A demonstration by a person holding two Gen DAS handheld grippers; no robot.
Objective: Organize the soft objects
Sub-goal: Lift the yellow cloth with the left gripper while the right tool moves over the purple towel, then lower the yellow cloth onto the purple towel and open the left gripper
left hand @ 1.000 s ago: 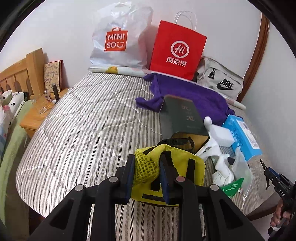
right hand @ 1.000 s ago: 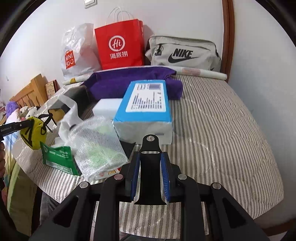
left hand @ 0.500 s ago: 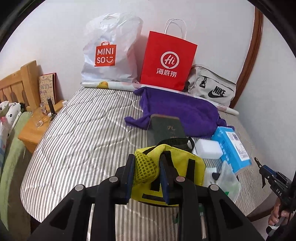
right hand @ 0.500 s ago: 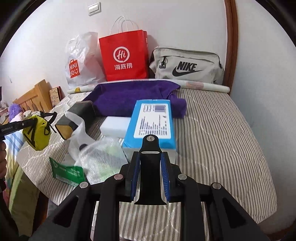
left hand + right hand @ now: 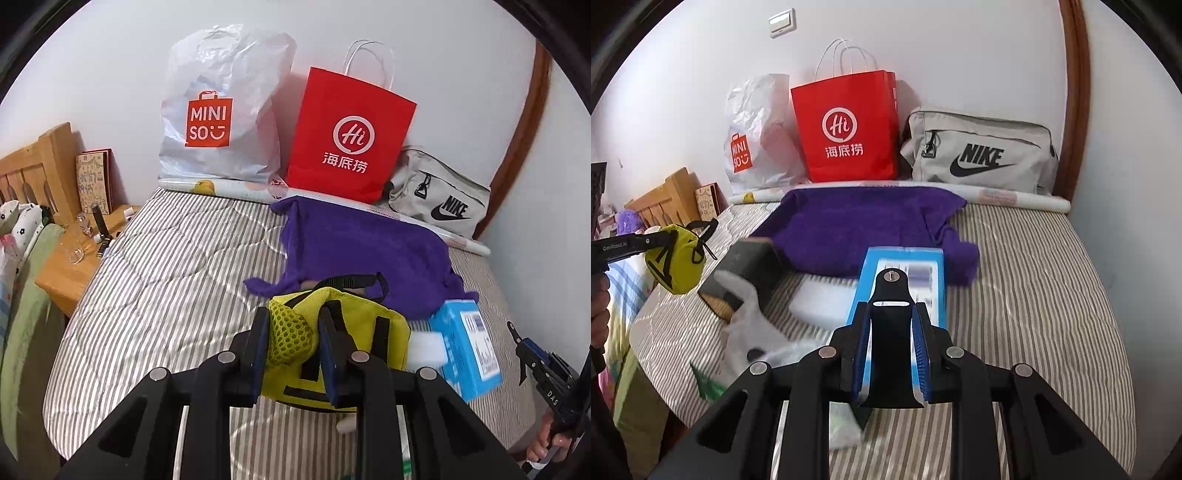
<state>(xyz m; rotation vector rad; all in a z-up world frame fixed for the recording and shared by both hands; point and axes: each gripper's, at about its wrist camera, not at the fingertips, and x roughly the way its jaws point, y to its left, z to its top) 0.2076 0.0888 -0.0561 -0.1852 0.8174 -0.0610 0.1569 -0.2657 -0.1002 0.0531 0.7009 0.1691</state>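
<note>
Left tool [image 5: 291, 350] pinching the mesh corner of a yellow pouch [image 5: 343, 354], lifted clear above the striped bed [image 5: 155, 280]; pouch hanging from the pads, black strap loop [image 5: 351, 281] arching toward the wall, long axis hard to tell. Right tool [image 5: 892, 343] clamped on a black wedge-shaped piece [image 5: 891, 325], narrow end with a screw pointing up and away along the fingers.

Beyond the left tool: purple towel [image 5: 362, 243] spread across the bed, blue box [image 5: 467, 350] and white block [image 5: 424, 349] just beside the pouch, on its right. Against the wall: white MINISO bag [image 5: 221, 118], red paper bag [image 5: 351, 133], grey Nike bag [image 5: 439, 199]. From the right wrist view: dark book [image 5: 750, 269] and white plastic bag [image 5: 746, 317] between the two tools.

Compared with a second ago: both tools higher and further back, book now hidden behind the pouch in the left view, grips unchanged.
</note>
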